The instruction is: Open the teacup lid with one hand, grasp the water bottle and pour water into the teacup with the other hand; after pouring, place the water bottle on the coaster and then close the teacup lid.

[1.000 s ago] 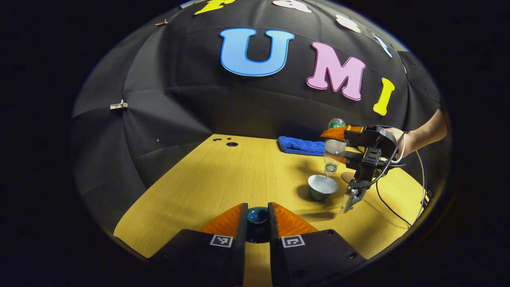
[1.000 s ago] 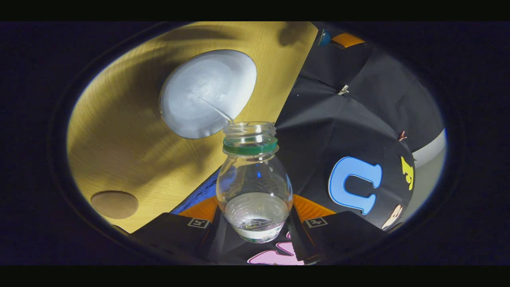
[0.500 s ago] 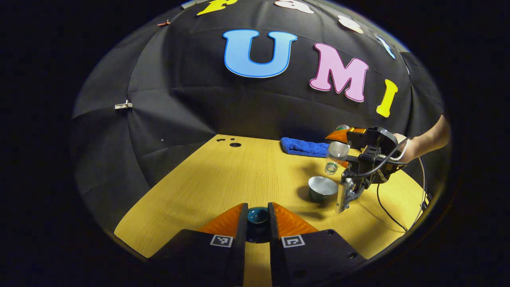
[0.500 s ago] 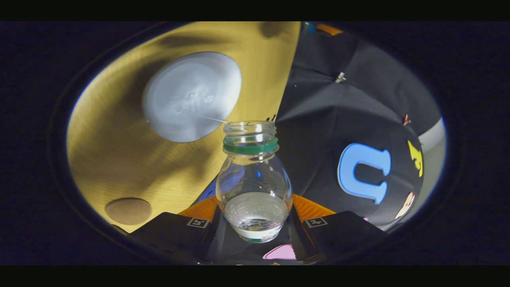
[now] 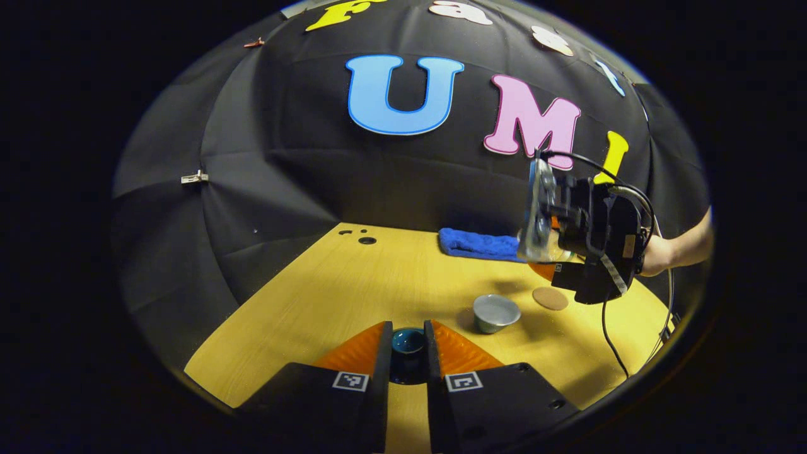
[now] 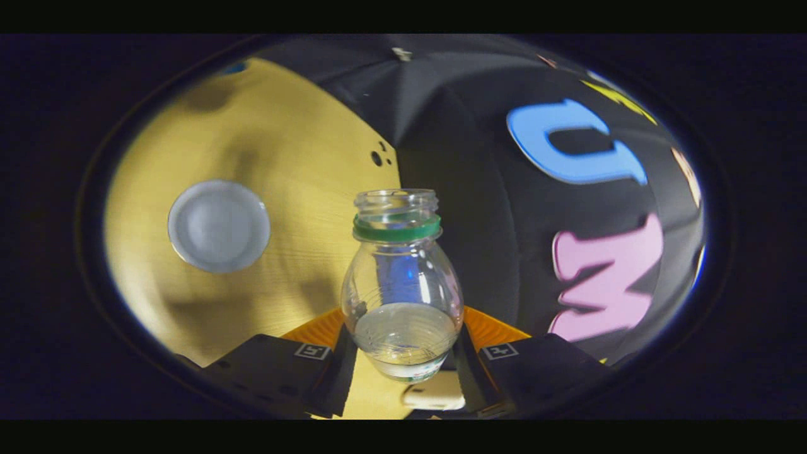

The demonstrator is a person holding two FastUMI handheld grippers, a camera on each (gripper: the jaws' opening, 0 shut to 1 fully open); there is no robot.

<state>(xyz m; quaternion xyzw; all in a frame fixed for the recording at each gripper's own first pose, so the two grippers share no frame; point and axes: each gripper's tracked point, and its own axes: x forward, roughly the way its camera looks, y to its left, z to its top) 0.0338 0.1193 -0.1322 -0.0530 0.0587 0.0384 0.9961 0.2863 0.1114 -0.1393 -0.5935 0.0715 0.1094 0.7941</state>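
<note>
Water bottle (image 6: 402, 284) is clamped between the fingers of the right hand-held gripper (image 6: 403, 353), raised above the desk (image 5: 353, 284) near the coaster (image 5: 550, 298); teacup (image 5: 496, 313) sits open just beside the coaster, some water is left in the bottle. Lid (image 5: 408, 343) is pinched in the left hand-held gripper (image 5: 408, 353), held low over the desk's near edge. Bottle is best brought upright before descent, centred over the coaster, lowered until the base is seated flat, then released; the teacup should be cleared to avoid a knock.
</note>
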